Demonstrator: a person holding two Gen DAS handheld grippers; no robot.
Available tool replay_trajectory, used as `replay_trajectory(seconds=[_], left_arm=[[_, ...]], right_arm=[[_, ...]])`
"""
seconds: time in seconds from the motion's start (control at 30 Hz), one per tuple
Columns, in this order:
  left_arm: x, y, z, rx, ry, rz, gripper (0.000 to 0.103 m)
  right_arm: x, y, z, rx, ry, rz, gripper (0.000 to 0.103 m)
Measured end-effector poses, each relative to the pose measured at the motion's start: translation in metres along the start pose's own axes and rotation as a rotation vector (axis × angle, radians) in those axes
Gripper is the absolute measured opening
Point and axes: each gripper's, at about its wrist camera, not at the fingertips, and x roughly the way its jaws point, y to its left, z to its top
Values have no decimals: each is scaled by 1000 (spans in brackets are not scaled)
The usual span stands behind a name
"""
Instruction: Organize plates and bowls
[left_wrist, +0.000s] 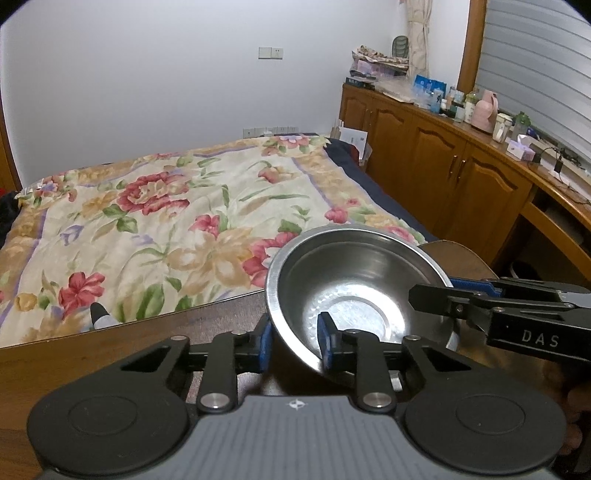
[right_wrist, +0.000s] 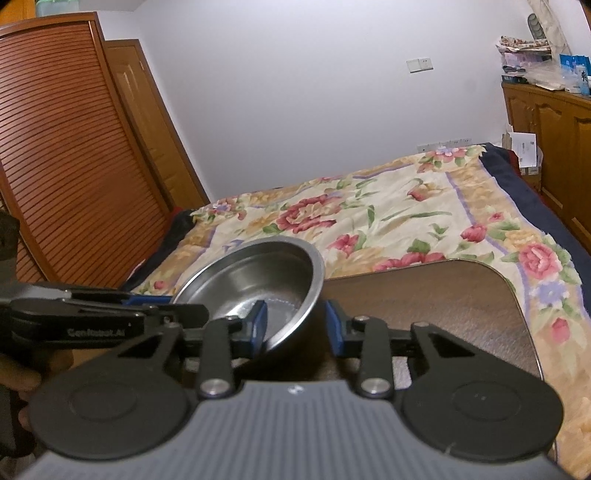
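A steel bowl (left_wrist: 362, 280) (right_wrist: 251, 273) stands on the dark wooden table (left_wrist: 129, 350) (right_wrist: 443, 302), empty inside. My left gripper (left_wrist: 295, 341) straddles its near-left rim, one blue pad outside the wall and one inside, with bowl surface still showing between them. My right gripper (right_wrist: 295, 323) straddles the opposite rim the same way, and a thin gap shows at its outer pad. Each gripper's fingers (left_wrist: 432, 295) (right_wrist: 184, 310) also reach over the rim in the other wrist view. Neither pair of pads visibly clamps the wall.
A bed with a floral quilt (left_wrist: 166, 221) (right_wrist: 388, 214) lies just past the table's far edge. Wooden cabinets (left_wrist: 443, 166) with clutter on top line the right wall, and a slatted wardrobe (right_wrist: 74, 166) stands on the left. The table's rounded corner (right_wrist: 517, 295) is close.
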Motion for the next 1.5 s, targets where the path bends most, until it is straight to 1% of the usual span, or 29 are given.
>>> replay_trajectory(seconds=[0.03,0.1,0.23,0.37,0.53,0.73,1.17,1.5], left_arm=[[0,0,0,-2,1,0,25],[-1,-1,0,0,2,5,24],[-7,-3,0,8,0,10,21],[-16,-4,2,9,-7,14,21],[-36,-7,7,14,-27,21,20],[-66,-15,11,27,-65,6,19],[-144,-36,6,35,-156,-22,20],[-204,-51,-10,62,-231,-34,20]], right_arm=[[0,0,0,-1,0,3,33],[0,1,0,-1,2,8,26],[2,2,-1,-4,6,7,23],[2,0,0,13,5,9,19],[-2,2,0,16,-4,20,18],[-14,6,6,41,-9,45,17],[-87,49,28,-72,-100,-3,17],[-123,65,28,-96,-149,-19,17]])
